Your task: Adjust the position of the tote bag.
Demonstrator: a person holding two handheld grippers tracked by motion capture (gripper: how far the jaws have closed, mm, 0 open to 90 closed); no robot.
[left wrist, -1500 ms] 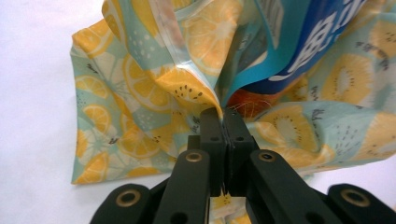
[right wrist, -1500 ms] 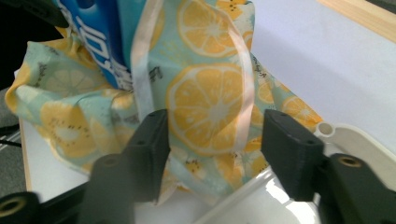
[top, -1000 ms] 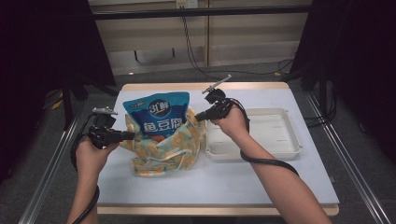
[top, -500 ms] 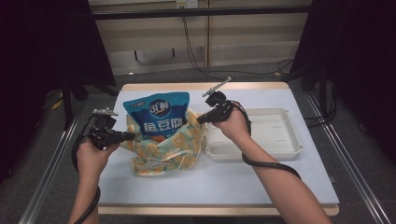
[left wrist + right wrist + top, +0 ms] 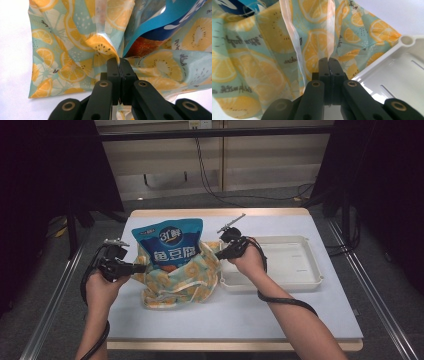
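The cloth bag lay near the middle of the table, a blue snack pouch standing in it. The left gripper and right gripper were each clamped on its rim. The bag looked soft, light and floppy, so opposite rims seemed the best hold. The white tray touched it at right; the near side was open.

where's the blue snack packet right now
In the high view the blue snack packet stands left of centre on the table, its lower part inside the lemon-print bag, left of the white tray.
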